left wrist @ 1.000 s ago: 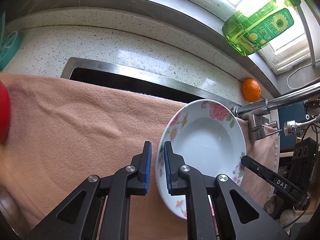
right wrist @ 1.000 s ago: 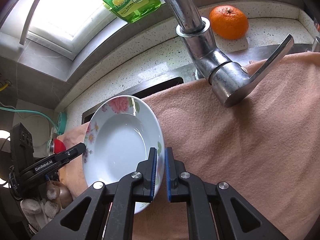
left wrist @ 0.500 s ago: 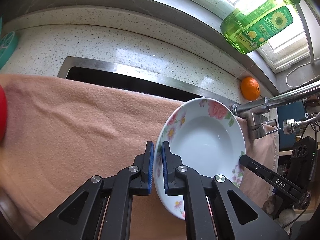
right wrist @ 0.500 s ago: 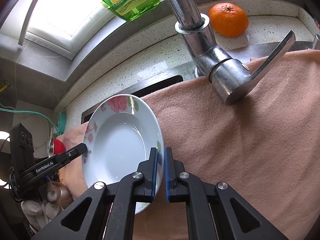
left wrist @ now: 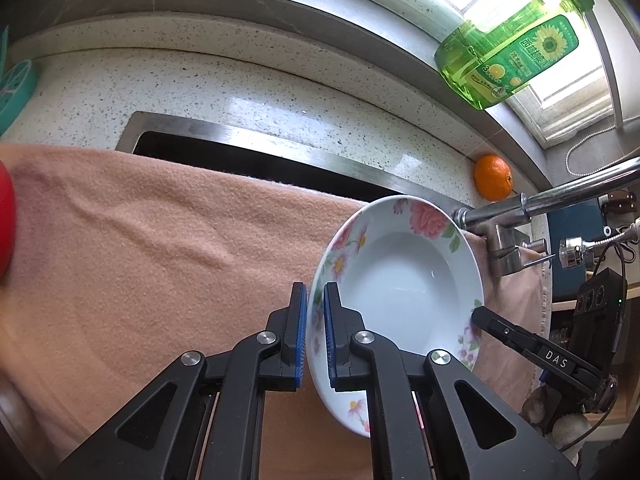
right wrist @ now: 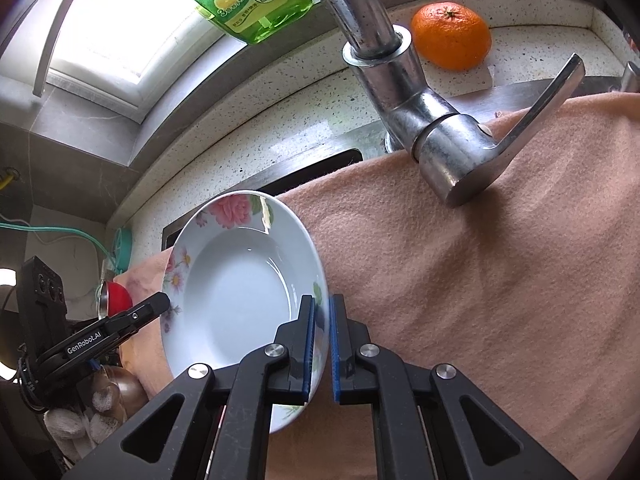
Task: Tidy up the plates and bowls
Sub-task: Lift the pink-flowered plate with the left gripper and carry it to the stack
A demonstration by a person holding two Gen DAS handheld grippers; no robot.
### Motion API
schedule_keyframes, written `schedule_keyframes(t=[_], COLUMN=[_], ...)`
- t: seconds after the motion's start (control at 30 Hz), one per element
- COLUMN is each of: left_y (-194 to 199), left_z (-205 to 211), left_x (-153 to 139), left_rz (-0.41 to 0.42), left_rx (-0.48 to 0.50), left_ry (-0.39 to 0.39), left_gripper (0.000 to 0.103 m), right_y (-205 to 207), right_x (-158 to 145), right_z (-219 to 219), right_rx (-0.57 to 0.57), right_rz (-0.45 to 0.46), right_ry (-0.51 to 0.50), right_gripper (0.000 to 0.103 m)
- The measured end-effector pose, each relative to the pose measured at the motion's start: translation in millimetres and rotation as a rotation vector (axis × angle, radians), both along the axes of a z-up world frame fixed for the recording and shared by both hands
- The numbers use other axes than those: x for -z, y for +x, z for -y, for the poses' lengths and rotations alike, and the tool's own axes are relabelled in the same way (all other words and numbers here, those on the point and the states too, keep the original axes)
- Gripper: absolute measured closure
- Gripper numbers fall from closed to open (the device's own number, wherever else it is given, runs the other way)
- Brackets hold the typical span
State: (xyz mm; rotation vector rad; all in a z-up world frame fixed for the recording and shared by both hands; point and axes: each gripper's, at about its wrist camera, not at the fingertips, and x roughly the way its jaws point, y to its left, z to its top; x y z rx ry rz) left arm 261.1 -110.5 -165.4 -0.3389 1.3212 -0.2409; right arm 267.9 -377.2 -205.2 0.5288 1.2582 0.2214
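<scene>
Daylight pours through the window (left wrist: 520,4) above a grey sill (left wrist: 304,12). Below runs the speckled stone surface (left wrist: 160,76), a steel sink rim (left wrist: 256,140) set in it, a peach cloth (left wrist: 140,248) spread across.

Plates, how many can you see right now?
1: the floral plate, held on edge above the peach cloth, its rim pinched by the left gripper and right gripper. Others may be hidden.

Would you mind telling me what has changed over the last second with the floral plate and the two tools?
Very little. The floral plate has drifted slightly left in the left wrist view. Both the left tool and the right tool stay clamped on opposite rims, holding it tilted above the pink cloth. The orange and faucet are unmoved.
</scene>
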Motion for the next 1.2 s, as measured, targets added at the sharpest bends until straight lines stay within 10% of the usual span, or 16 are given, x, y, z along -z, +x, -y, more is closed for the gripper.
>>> schedule_keyframes(t=[1.2], left_y=[-69], left_z=[-35], left_x=[-59], left_rz=[0.076], left_rx=[0.0], left_ry=[-0.059], left_gripper=[0.096], right_y=[-80], right_x=[-67], right_z=[-26], right_rx=[-0.047], right_rz=[0.106], right_ry=[0.027], right_gripper=[0.096])
